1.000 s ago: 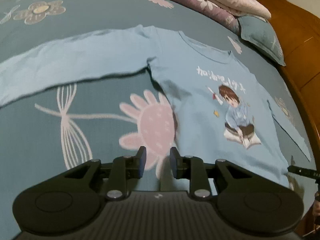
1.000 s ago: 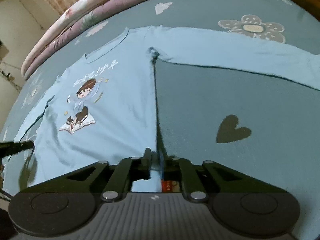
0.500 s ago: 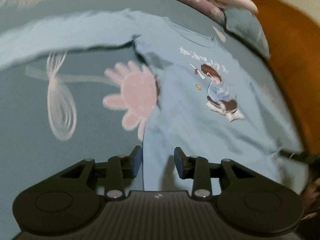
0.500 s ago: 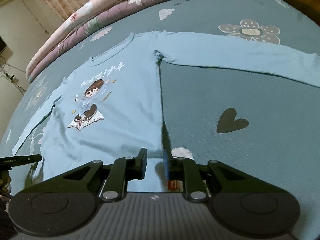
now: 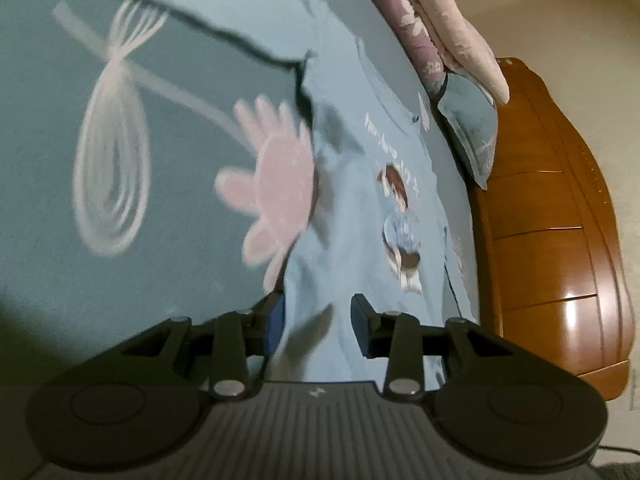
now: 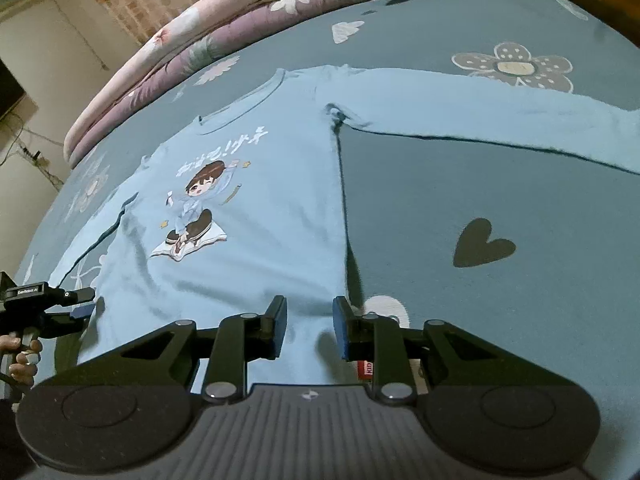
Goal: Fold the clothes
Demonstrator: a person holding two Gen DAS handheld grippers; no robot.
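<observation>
A light blue long-sleeved shirt (image 6: 260,200) with a cartoon print lies flat, front up, on the teal bedsheet (image 6: 500,184). One sleeve (image 6: 480,108) stretches out to the right; the other lies along the body on the left. My right gripper (image 6: 310,328) hovers at the hem's right corner. Its jaws are opening, with hem cloth below the gap and no pad pressing. My left gripper (image 5: 318,320) stands open over the shirt (image 5: 360,220) at the hem's other corner, its left pad beside the side edge. The left gripper (image 6: 88,302) also shows in the right wrist view, held by a hand (image 6: 20,356).
Folded pink and purple quilts (image 6: 208,28) and a teal pillow (image 5: 472,120) lie at the head of the bed. A wooden bed frame (image 5: 560,220) runs along the shirt's far side in the left wrist view. A small red label (image 6: 366,368) peeks out under my right fingers.
My left gripper sank, rolled and swung over the shirt's lower corner, its jaws a little wider. My right gripper stayed in place while its jaws parted from nearly shut at the hem.
</observation>
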